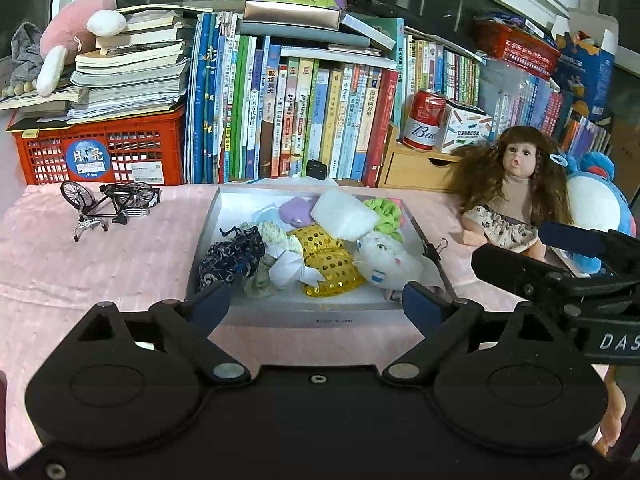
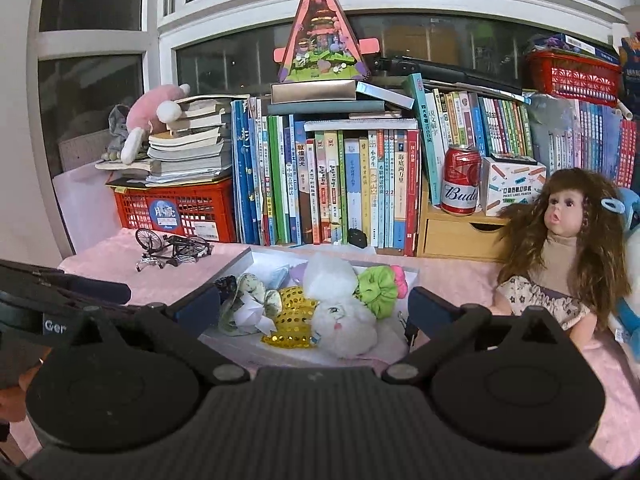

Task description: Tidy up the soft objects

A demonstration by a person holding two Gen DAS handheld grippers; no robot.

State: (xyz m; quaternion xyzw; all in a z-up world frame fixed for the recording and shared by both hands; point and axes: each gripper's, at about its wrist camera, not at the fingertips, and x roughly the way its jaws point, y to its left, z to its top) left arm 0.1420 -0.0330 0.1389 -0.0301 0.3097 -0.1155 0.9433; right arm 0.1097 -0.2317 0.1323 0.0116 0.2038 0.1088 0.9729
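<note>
A grey shallow box [image 1: 312, 320] sits on the pink cloth and holds several soft things: a white plush cat [image 1: 390, 260], a gold sequin pouch [image 1: 328, 260], a dark patterned pouch [image 1: 232, 258], a green scrunchie [image 1: 386, 210] and a white foam pad [image 1: 344, 214]. My left gripper [image 1: 316, 304] is open and empty, just in front of the box's near wall. My right gripper [image 2: 314, 308] is open and empty, above the box's near right part, with the plush cat [image 2: 344, 326] and sequin pouch [image 2: 292, 316] between its fingers' line of sight. The right gripper's body also shows at the left wrist view's right edge [image 1: 560, 276].
A long-haired doll [image 1: 516, 184] and a blue plush [image 1: 596, 200] sit right of the box. A model bicycle [image 1: 108, 200] stands at left. Behind are a red crate [image 1: 100, 152], a row of books [image 1: 300, 120], a red can [image 1: 424, 120] and a wooden drawer [image 1: 416, 168].
</note>
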